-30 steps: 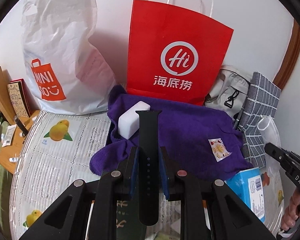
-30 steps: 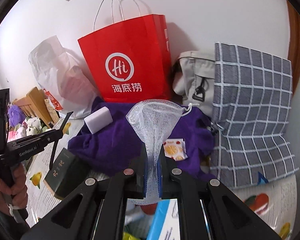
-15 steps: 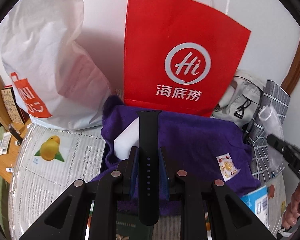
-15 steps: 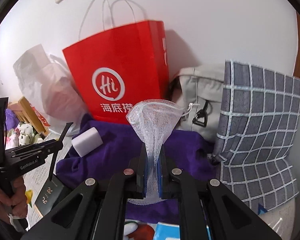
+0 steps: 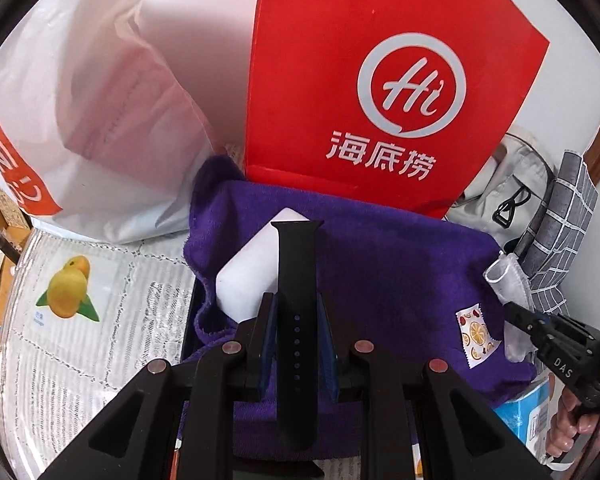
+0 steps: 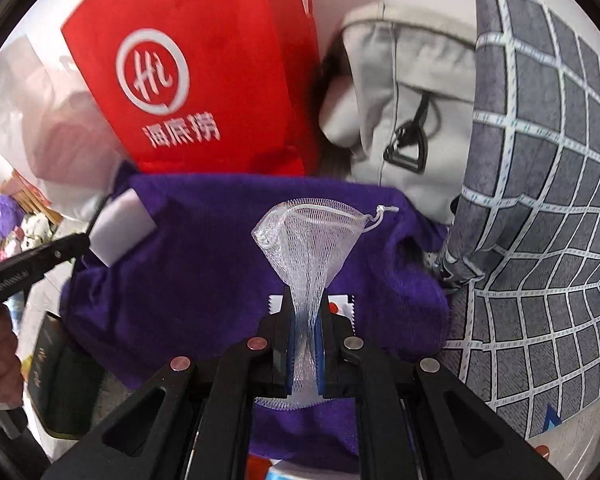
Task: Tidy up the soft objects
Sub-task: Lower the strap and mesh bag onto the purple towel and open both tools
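My left gripper is shut on a black watch strap that sticks up between its pads, above a purple towel. A white foam block lies on the towel just behind the strap. My right gripper is shut on a white mesh net pouch, which fans out over the same purple towel. The foam block shows at the towel's left in the right wrist view. The right gripper also enters the left wrist view from the right, with the pouch.
A red paper bag stands against the wall behind the towel, a white plastic bag to its left, a grey bag and a checked grey cloth to its right. A small fruit-print sachet lies on the towel. A dark box sits front left.
Both grippers have moved forward and down toward the purple towel, which with the red bag now looms larger. The strap and the net pouch stay held.
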Motion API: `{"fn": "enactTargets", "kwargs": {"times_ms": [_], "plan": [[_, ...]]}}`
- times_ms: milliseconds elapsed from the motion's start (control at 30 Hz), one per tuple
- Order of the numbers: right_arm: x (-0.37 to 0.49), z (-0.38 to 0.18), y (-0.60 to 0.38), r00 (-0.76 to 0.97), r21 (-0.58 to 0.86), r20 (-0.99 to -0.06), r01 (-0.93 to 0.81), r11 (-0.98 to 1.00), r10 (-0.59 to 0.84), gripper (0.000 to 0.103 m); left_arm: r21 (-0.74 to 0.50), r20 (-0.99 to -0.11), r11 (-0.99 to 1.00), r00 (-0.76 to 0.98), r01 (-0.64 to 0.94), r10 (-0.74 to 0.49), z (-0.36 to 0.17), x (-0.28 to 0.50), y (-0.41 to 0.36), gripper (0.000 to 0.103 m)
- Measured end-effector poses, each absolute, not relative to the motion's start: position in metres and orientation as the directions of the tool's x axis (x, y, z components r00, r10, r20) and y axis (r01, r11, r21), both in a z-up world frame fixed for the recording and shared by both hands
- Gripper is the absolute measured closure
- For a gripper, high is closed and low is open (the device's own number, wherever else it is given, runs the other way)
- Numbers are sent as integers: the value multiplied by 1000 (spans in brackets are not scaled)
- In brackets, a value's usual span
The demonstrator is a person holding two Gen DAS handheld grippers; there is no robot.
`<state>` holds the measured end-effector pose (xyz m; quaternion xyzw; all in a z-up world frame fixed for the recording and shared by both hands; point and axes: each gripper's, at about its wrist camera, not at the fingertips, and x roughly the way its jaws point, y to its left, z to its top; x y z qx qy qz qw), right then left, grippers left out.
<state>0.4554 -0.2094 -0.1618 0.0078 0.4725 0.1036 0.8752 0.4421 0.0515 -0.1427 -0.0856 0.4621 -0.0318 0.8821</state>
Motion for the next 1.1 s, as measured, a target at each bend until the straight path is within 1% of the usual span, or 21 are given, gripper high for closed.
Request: {"fn": "enactTargets", "kwargs": {"times_ms": [200,633,667,700,733,767,800,833,867,933,967,1000,1033,1100], "plan": [[460,-175,-210,499,133,-843,-169,977,201,95,-195,-826,981,543,-22,-152,-158,450,50,83],[465,-192,-203,444,135,-873,-173,976,199,92,-188,-850,981,508,-38,-143,-175,459,47,83],[465,-192,-202,441,130,-876,-179,975,197,90,-187,-849,982,509,-38,-142,-175,460,47,83],[465,-193,-199,441,123,-876,-182,976,193,84,-187,-849,982,509,-41,-140,-176,461,47,83],[466,-194,-195,445,116,-875,-184,976,188,76,-189,-851,981,506,-42,-142,-176,459,46,83],[466,-191,-194,453,108,-873,-184,977,181,71,-193,-853,980,501,-42,-146,-176,459,45,82],[464,-188,-193,465,100,-868,-184,978,176,62,-197,-857,979,493,-45,-149,-177,460,44,78],[461,-183,-193,482,94,-859,-185,978,174,55,-190,-861,980,488,-49,-143,-176,459,43,75],[459,-179,-193,492,91,-853,-187,978,173,53,-176,-864,983,487,-53,-128,-176,459,42,71],[455,-169,-192,521,85,-836,-188,979,172,48,-161,-861,986,496,-54,-113,-172,458,40,67],[453,-165,-193,538,88,-824,-186,979,176,46,-162,-859,985,499,-53,-114,-170,457,38,63],[450,-160,-192,554,92,-813,-182,979,179,41,-164,-855,985,504,-46,-119,-166,455,36,58],[448,-157,-193,561,90,-809,-180,980,177,37,-162,-851,986,512,-42,-118,-163,453,35,57],[442,-150,-191,581,71,-798,-174,982,161,37,-153,-838,988,534,-31,-113,-154,448,30,56]]}}
